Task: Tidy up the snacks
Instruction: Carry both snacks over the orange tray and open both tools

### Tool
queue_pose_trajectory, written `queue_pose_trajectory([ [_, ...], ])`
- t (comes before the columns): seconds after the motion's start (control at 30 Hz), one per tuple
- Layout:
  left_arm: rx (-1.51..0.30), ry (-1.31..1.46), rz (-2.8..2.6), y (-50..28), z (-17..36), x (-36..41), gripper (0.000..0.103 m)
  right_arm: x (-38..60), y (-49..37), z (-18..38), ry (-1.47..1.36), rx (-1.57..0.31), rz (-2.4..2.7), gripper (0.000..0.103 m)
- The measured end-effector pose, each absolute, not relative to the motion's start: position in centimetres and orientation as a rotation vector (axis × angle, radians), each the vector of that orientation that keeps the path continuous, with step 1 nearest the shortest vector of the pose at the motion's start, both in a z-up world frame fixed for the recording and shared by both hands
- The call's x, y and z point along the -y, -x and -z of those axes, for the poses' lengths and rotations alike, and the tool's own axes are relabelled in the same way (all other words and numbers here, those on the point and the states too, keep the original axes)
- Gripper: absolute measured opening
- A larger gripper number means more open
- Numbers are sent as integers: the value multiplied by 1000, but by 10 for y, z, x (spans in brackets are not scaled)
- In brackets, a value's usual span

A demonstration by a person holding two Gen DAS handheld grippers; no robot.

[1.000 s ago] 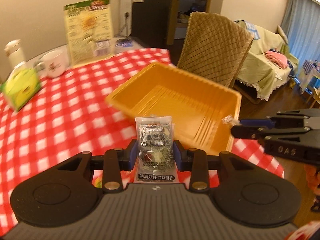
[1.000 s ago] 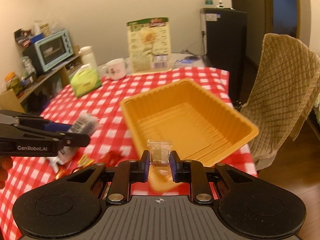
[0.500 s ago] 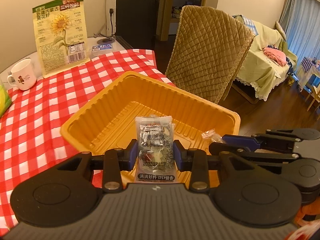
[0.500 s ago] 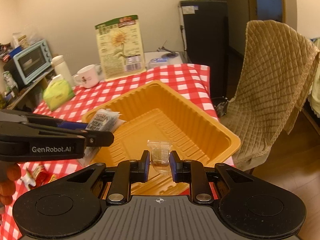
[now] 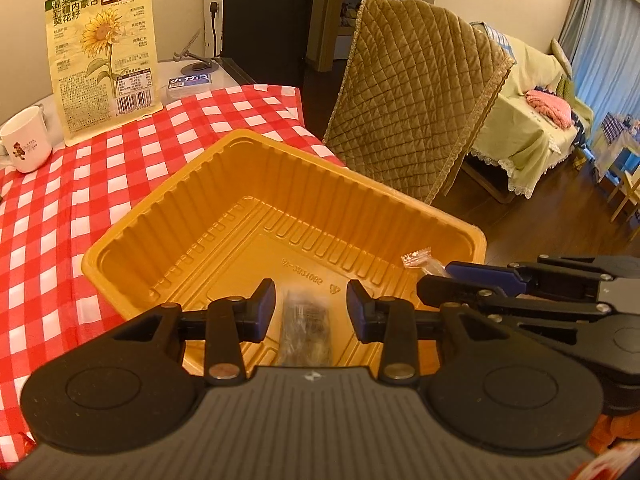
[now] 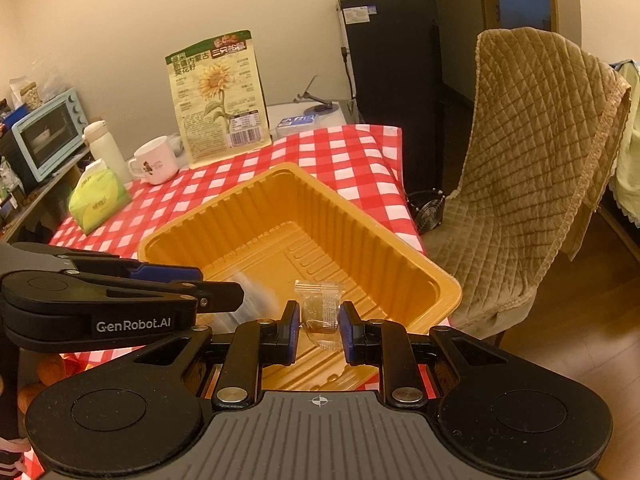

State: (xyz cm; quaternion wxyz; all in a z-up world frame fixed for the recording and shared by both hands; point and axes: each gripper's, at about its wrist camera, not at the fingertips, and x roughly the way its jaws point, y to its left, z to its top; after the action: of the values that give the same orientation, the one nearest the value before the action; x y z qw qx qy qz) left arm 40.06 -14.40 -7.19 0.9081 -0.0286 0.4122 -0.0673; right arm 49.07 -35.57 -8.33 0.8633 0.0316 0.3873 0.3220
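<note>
Over the orange tray (image 5: 132, 240), both tongs side by side, angled down; left tongs (image 5: 311, 308) opening, pads clear of the dark packet (image 5: 306, 328) between them, packet blurred, low inside the tray near its front; from the right camera, same packet a pale smear (image 6: 252, 296) just past the left tongs' tip; right tongs (image 6: 319, 326) pressed onto a small clear candy wrapper (image 6: 320, 304), wrapper upright between the blue pads, above the tray floor; in the left view, wrapper's crimped end (image 5: 416, 258) poking beyond the right tongs' tip, over the tray's right side.

On the counter (image 6: 352, 156), a red-and-white check cloth; tray set cornerwise on it near the right edge; behind the tray, a tall sunflower-seed bag (image 6: 218, 98) standing upright; white mug (image 6: 154, 160) left of the bag; green tissue pack (image 6: 98, 200) nearer and further left; white flask (image 6: 102, 150) behind the tissues; beside the counter on the right, a chair (image 6: 536, 160) draped in a quilted tan cover.
</note>
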Motion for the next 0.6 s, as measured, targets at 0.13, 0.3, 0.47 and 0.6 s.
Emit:
queue_pose_trajectory([
  [0.13, -847, 51, 121, -398, 70, 138, 36, 355, -493, 82, -69, -809, -677, 22],
  [0.3, -844, 63, 111, -392, 66, 129, 36, 351, -497, 84, -72, -812, -680, 22],
  [0.47, -840, 60, 104, -386, 63, 126, 38, 345, -500, 84, -78, -798, -690, 22],
  [0.6, -834, 74, 97, -380, 61, 123, 44, 343, -503, 83, -102, -795, -703, 33],
])
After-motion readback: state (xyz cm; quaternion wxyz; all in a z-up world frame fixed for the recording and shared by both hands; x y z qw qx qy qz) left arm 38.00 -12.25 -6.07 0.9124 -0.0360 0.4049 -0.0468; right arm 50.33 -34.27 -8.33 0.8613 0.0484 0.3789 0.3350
